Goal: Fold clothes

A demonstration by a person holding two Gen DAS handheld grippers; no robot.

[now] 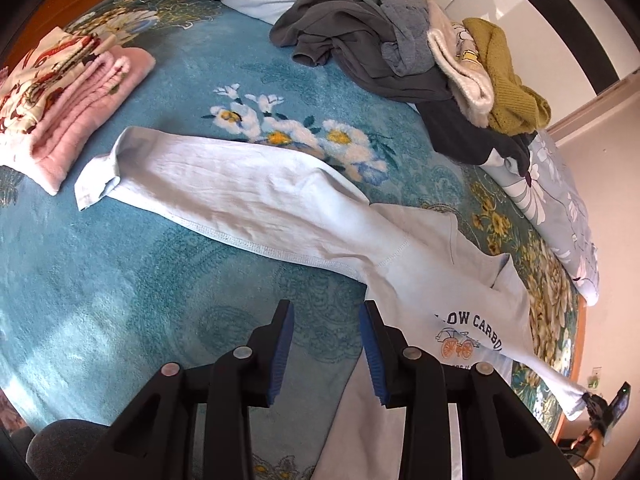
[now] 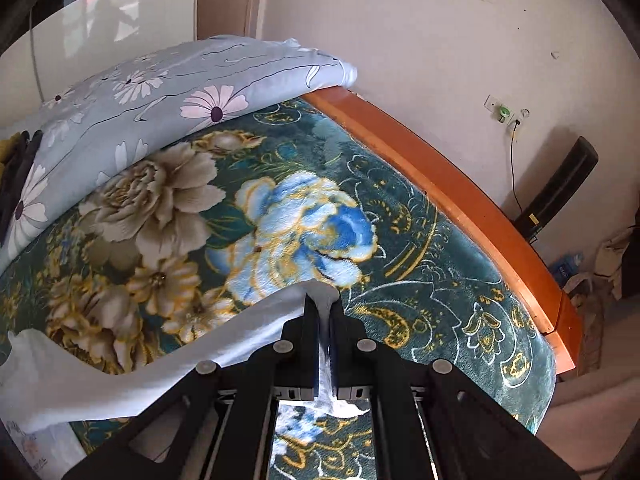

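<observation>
A pale blue long-sleeved shirt [image 1: 256, 196] with a "LOW CARBON" print lies spread on the teal floral blanket [image 1: 120, 264]. One sleeve stretches left across the bed. My left gripper [image 1: 326, 312] is open and empty, hovering just above the shirt's body edge. My right gripper [image 2: 323, 300] is shut on the end of the other sleeve [image 2: 200, 344] and holds it lifted above the blanket [image 2: 420, 280]. In the left wrist view that sleeve is pulled taut toward the right gripper [image 1: 592, 402] at the far right.
A folded pink and floral stack [image 1: 68, 108] sits at the left. A heap of unfolded grey, cream and mustard clothes [image 1: 404, 48] lies at the back. A daisy-print pillow [image 2: 140, 112] lies along the wall. The wooden bed edge [image 2: 460, 184] runs at the right.
</observation>
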